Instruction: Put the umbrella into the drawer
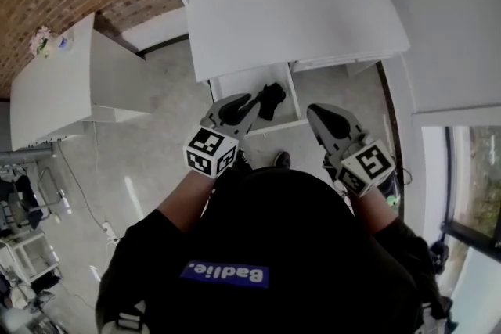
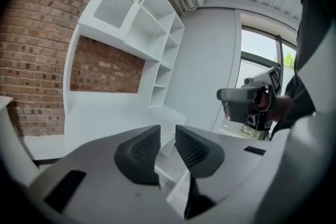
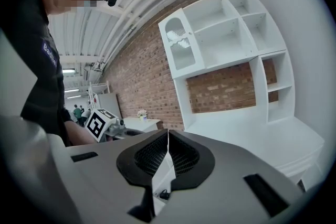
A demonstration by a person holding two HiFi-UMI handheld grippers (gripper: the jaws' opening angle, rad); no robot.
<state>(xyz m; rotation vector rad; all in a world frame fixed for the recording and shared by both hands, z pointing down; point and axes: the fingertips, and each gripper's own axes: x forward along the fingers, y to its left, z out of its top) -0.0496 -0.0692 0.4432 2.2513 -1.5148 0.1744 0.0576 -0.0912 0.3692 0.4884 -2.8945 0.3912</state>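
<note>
The drawer stands pulled out from under the white surface, and the black umbrella lies folded inside it, toward its right side, slanting from the back right to the front.

In the head view the left hand-held gripper reaches over the drawer's front edge, its tip just left of the umbrella's near end. Whether it touches the umbrella cannot be told from that view. In its own view the left hand-held gripper has its jaws a narrow gap apart with nothing between them, and it looks level across the surface toward the shelves and the brick wall, not down into the drawer.

The right hand-held gripper sits to the right of the drawer, apart from the umbrella, above the floor. In its own view the right hand-held gripper has its jaws pressed together at the tips, empty.
</note>
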